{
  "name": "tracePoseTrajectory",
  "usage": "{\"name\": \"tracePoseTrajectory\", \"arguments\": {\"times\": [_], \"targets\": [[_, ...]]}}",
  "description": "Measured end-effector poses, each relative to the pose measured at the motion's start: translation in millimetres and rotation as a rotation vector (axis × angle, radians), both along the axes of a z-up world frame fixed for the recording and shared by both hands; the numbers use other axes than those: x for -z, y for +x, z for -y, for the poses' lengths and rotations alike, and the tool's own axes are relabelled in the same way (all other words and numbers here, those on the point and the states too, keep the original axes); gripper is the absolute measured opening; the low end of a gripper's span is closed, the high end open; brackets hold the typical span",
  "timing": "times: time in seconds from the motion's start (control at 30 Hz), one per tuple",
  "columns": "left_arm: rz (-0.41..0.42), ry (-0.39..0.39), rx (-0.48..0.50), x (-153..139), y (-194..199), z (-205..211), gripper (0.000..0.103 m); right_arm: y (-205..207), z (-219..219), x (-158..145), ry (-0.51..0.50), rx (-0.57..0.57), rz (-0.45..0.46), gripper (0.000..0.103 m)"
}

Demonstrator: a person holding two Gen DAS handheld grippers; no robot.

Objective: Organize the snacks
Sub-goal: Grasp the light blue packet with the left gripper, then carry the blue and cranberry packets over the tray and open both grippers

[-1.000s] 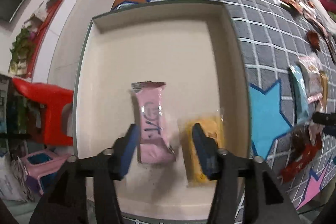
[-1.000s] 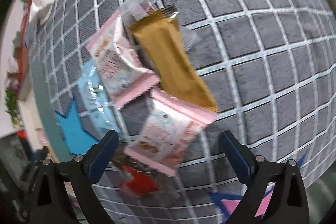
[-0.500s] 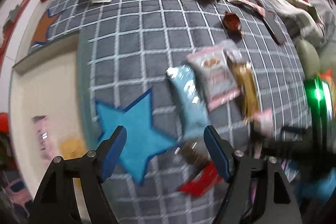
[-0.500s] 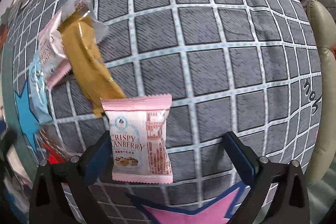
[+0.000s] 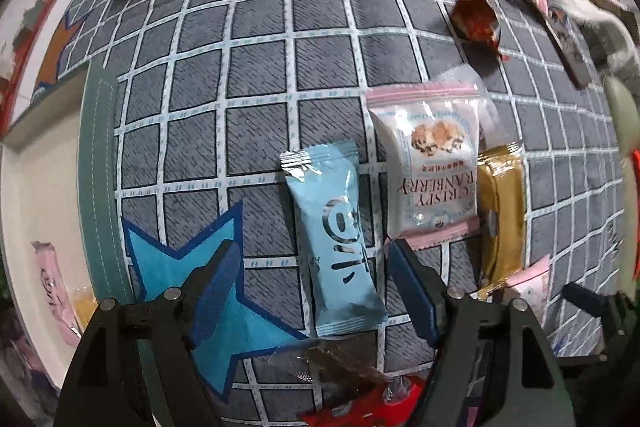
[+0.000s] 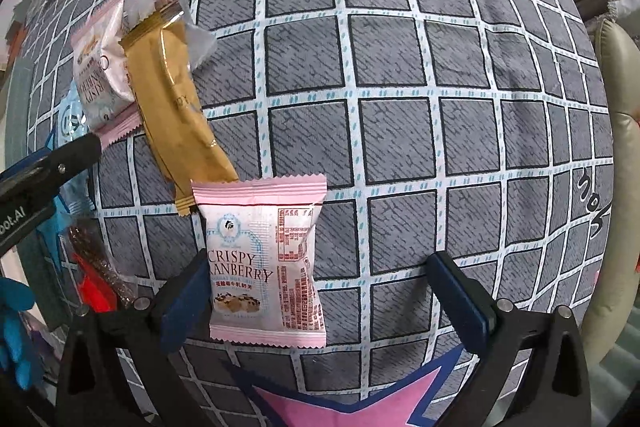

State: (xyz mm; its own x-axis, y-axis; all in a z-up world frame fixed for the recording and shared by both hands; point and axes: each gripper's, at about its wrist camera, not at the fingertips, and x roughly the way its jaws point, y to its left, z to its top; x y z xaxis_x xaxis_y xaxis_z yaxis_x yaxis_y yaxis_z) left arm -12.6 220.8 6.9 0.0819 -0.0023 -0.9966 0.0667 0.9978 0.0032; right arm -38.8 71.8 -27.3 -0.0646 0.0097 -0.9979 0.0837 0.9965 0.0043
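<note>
We hold our left gripper (image 5: 312, 279) low in its frame, its blue-padded fingers (image 5: 218, 279) spread wide apart and closed on nothing. Our right gripper (image 6: 320, 291) sits likewise at the bottom of its own view, fingers (image 6: 460, 291) parted wide. In the right view's left edge, a left finger tip pokes in.

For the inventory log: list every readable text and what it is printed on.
"CRISPY CRANBERRY": pink snack packet between the right tool fingers.
"CRISPY CRANBERRY", upside down: second pink packet.
"oot.AI", partly cut off: left tool arm.
Nutrition panel, blue wrapper logo: unreadable.
</note>
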Motion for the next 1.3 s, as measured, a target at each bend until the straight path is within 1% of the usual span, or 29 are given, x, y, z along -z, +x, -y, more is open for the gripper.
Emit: {"name": "tracePoseTrajectory", "arguments": {"times": [0.03, 0.07, 0.1, 0.13, 0.17, 0.2, 0.23, 0.3, 0.33, 0.37, 0.47, 0.6, 0.7, 0.77, 0.9, 0.97, 1.13, 1.2, 1.3], "targets": [[0.001, -0.003, 0.002, -0.5, -0.5, 1.9, 0.077, -0.5, -0.9, -0.8, 0.002, 0.004, -0.002, 0.102], [0.005, -0.007, 0.002, -0.8, -0.7, 3.9, 0.069, -1.0, -2.2, -2.1, -0.002, 0.001, 0.002, 0.096], [0.013, -0.009, 0.006, -1.0, -0.2, 9.4, 0.055, -1.3, -4.8, -5.1, -0.006, -0.015, 0.015, 0.091], [0.026, -0.017, 0.018, -3.8, -1.8, 13.0, 0.047, -3.0, -9.5, -10.4, -0.012, -0.045, 0.035, 0.077], [0.031, -0.021, 0.026, -3.2, -1.3, 18.6, 0.03, -4.0, -14.0, -14.9, -0.017, -0.065, 0.048, 0.054], [0.031, -0.033, 0.033, -5.0, -1.0, 20.2, 0.026, -5.6, -19.3, -20.4, -0.02, -0.092, 0.065, 0.042], [0.025, -0.059, 0.029, -6.3, 0.6, 18.8, 0.026, -6.1, -22.8, -23.8, -0.023, -0.112, 0.072, 0.042], [0.025, -0.098, 0.009, -11.0, -3.1, 11.6, 0.025, -6.3, -23.9, -26.4, 0.018, -0.106, 0.062, 0.042], [0.037, -0.103, 0.007, -15.0, -5.5, 8.3, 0.025, -6.3, -23.1, -28.3, 0.049, -0.094, 0.064, 0.042], [0.055, -0.106, 0.01, -20.8, -8.4, 3.9, 0.025, -6.8, -19.9, -32.5, 0.109, -0.066, 0.075, 0.042], [0.097, -0.124, 0.014, -37.8, -17.8, -7.5, 0.025, -5.8, -15.4, -44.4, 0.19, -0.022, 0.097, 0.042], [0.135, -0.127, -0.01, -57.8, -27.7, -25.6, 0.025, 1.7, -17.7, -58.9, 0.242, 0.006, 0.107, 0.042], [0.167, -0.137, -0.062, -72.3, -32.5, -57.0, 0.025, 14.5, -29.8, -69.8, 0.254, -0.024, 0.12, 0.042], [0.185, -0.131, -0.111, -79.0, -39.4, -81.9, 0.025, 23.1, -44.4, -76.0, 0.265, -0.058, 0.129, 0.042], [0.196, -0.083, -0.195, -86.8, -53.8, -126.6, 0.025, 38.3, -85.8, -84.9, 0.305, -0.133, 0.135, 0.042], [0.187, -0.069, -0.233, -84.6, -59.7, -145.0, 0.025, 38.6, -109.4, -83.6, 0.329, -0.18, 0.133, 0.042], [0.157, -0.005, -0.322, -77.8, -80.6, -193.6, 0.025, 33.6, -173.2, -81.7, 0.399, -0.295, 0.126, 0.042], [0.139, 0.003, -0.356, -72.6, -88.4, -208.7, 0.025, 33.2, -198.7, -82.4, 0.431, -0.338, 0.12, 0.042], [0.116, 0.017, -0.379, -65.8, -97.9, -221.5, 0.025, 31.7, -231.7, -80.1, 0.454, -0.389, 0.107, 0.042]]}}
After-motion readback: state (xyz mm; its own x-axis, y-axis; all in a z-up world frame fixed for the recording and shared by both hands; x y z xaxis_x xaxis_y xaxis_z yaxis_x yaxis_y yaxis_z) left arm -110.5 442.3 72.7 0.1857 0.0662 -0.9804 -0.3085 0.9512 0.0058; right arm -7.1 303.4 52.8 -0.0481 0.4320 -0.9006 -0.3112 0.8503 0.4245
